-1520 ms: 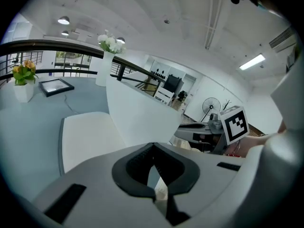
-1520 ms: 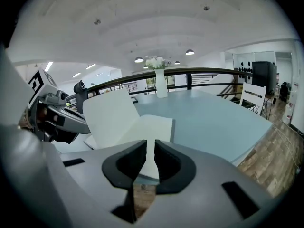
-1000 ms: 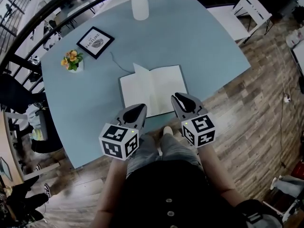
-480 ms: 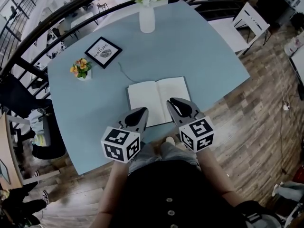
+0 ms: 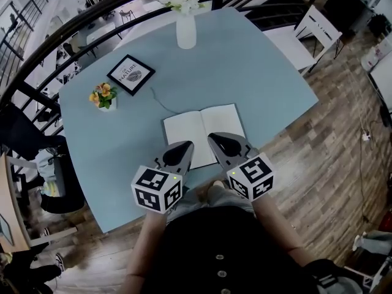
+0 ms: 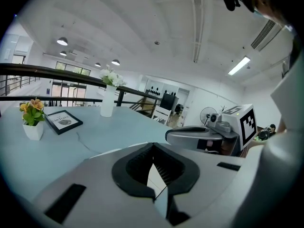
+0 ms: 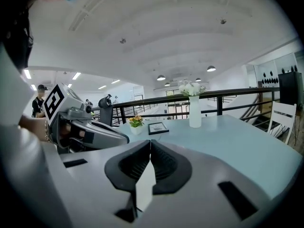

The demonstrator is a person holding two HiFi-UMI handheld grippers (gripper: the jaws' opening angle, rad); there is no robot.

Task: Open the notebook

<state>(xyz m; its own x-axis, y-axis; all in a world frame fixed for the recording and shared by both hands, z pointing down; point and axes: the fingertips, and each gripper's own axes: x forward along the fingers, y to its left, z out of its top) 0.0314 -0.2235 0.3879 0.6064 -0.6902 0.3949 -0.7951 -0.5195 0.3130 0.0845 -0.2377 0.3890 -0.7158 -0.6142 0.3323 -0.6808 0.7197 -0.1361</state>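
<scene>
— Pale blue table [image 5: 263,72], near edge: where's the book?
— White-paged notebook [image 5: 197,127] lies flat and open there; the opening looks done.
— Next?
— Probably just clearing away from the table. Left gripper [image 5: 185,146] and right gripper [image 5: 214,138] hover side by side over that edge, tipped slightly down, jaws pressed together, empty.

- A light blue table [image 5: 257,72] with rounded corners stands on a wooden floor [image 5: 334,158].
- 1 white vase [image 5: 185,32] of pale flowers stands upright at the table's 12 o'clock edge.
- 1 black-framed picture [image 5: 131,75] lies flat at 10 o'clock.
- 1 small pot of orange flowers [image 5: 105,95] sits near it, toward 9 o'clock.
- A black railing [image 5: 73,26] curves past 11 o'clock.
- 1 white chair [image 5: 306,38] stands at 2 o'clock.
</scene>
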